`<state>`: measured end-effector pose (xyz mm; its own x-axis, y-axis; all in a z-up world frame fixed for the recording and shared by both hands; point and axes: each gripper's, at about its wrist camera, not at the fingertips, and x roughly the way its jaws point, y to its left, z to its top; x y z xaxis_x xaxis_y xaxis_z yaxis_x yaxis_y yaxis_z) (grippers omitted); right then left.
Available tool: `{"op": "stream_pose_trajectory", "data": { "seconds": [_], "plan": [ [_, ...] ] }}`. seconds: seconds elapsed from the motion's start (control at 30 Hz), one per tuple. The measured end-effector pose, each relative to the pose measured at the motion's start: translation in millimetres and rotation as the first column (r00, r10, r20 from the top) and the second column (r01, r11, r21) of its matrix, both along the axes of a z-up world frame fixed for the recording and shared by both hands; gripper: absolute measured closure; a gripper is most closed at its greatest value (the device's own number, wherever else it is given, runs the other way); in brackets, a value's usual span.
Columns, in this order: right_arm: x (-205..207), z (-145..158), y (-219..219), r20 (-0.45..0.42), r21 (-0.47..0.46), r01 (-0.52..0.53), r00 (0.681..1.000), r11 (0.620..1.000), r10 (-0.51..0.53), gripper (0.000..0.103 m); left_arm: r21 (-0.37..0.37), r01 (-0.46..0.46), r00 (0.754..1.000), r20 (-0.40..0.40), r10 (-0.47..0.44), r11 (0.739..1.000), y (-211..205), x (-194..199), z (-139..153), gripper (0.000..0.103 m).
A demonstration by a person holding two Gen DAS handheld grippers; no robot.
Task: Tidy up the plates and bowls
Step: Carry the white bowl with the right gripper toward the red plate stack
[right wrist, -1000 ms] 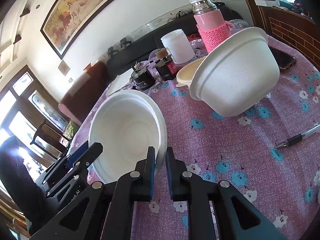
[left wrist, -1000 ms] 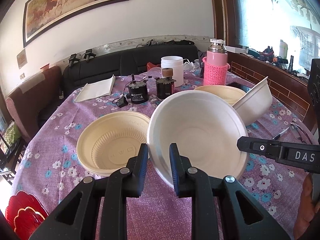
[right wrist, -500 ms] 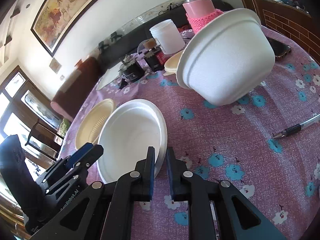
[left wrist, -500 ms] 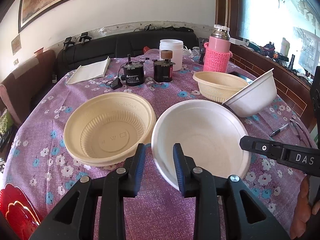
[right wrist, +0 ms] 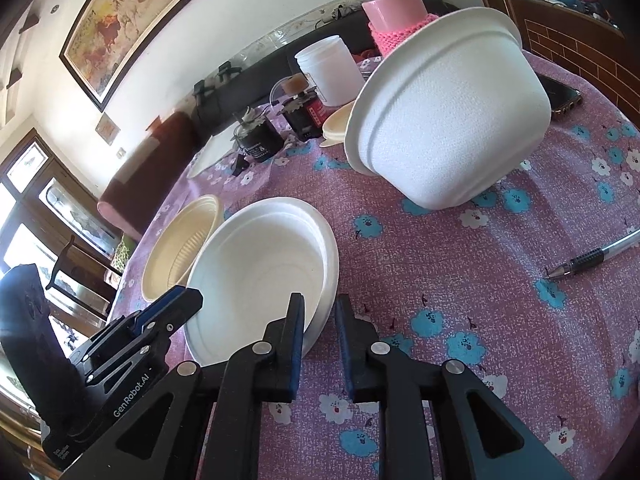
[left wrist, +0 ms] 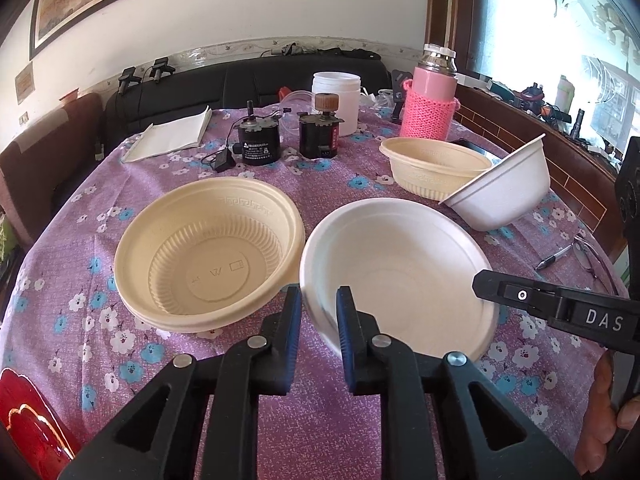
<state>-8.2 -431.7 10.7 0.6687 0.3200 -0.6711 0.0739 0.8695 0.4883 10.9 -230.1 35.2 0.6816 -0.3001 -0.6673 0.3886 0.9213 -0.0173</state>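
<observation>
A white plate [left wrist: 400, 272] lies on the purple flowered tablecloth [left wrist: 320, 400]; it also shows in the right wrist view [right wrist: 260, 276]. My left gripper [left wrist: 318, 304] straddles its near-left rim, jaws slightly apart. My right gripper [right wrist: 319, 320] straddles its right rim, jaws slightly apart. A cream plate stack [left wrist: 208, 252] sits just left of the white plate, also in the right wrist view [right wrist: 180, 240]. A white bowl [left wrist: 500, 196] leans tilted against a cream bowl [left wrist: 432, 168]; the white bowl fills the right wrist view's upper right [right wrist: 448, 120].
Behind stand two small black motors [left wrist: 258, 140], a white jar [left wrist: 336, 100], a pink thermos [left wrist: 432, 96] and a folded white paper [left wrist: 172, 136]. A pen [right wrist: 592, 258] and a phone [right wrist: 560, 96] lie at the right. A red object [left wrist: 28, 420] lies at the near-left edge.
The white plate has come down from a tilted, lifted pose to lie flat on the cloth beside the cream stack. Both grippers' jaws have widened slightly around its rim.
</observation>
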Motion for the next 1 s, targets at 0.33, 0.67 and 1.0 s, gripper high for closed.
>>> {"op": "stream_pose_trajectory", "data": {
  "seconds": [0.33, 0.67, 1.0],
  "plan": [
    [-3.9, 3.5, 2.0, 0.005, -0.005, 0.003, 1.0, 1.0, -0.003, 0.088, -0.002, 0.002, 1.0, 0.025, -0.002, 1.0, 1.2, -4.1, 4.5, 0.086],
    [-4.7, 5.1, 2.7, 0.015, -0.007, 0.008, 1.0, 1.0, -0.008, 0.088, -0.01, 0.003, 1.0, 0.029, -0.003, 1.0, 1.9, -4.7, 5.6, 0.086],
    [-10.2, 12.1, 0.8, 0.04, -0.004, 0.018, 0.999, 1.0, -0.018, 0.088, -0.019, 0.003, 0.998, 0.06, -0.002, 1.0, 1.1, -10.4, 11.5, 0.086]
  ]
}}
